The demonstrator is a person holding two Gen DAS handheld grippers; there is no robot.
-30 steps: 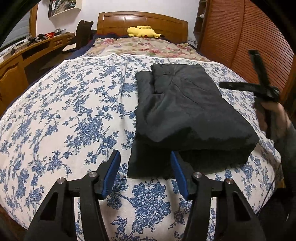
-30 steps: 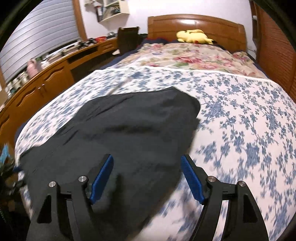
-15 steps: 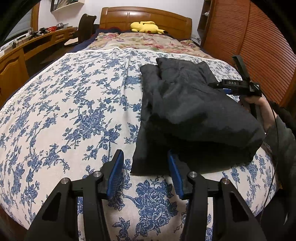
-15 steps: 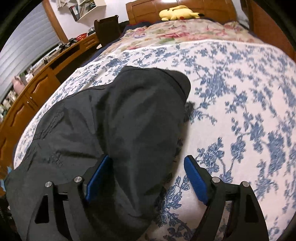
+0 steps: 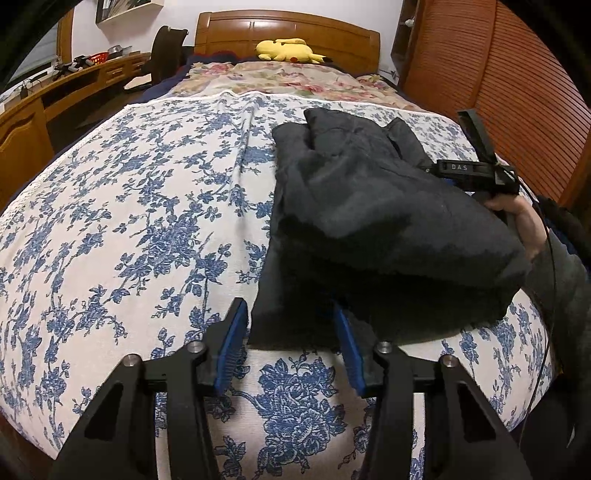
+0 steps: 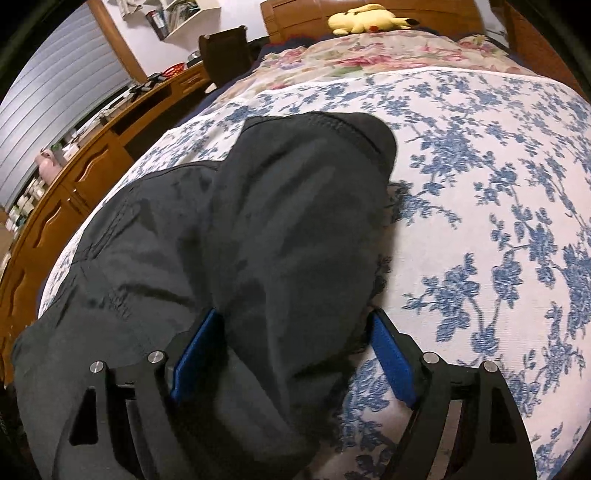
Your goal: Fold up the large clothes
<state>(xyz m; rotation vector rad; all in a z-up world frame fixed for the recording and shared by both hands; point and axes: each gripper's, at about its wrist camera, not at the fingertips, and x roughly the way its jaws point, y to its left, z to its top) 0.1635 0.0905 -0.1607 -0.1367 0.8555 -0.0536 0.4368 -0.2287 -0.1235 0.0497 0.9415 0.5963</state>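
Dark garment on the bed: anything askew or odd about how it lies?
Yes. The dark grey folded garment on the blue-flowered bedspread is bunched and uneven: its upper layer bulges and overhangs the layer beneath, with a lump at the far end.

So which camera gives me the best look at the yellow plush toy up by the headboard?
The right wrist view. There the yellow plush toy lies unobstructed against the headboard, large enough that its limbs and a red spot show. The left wrist view also shows the toy whole, but smaller and farther off, so less detail can be made out.

Dim warm indoor light; strong fisheye bending, dark corners; slight softness.
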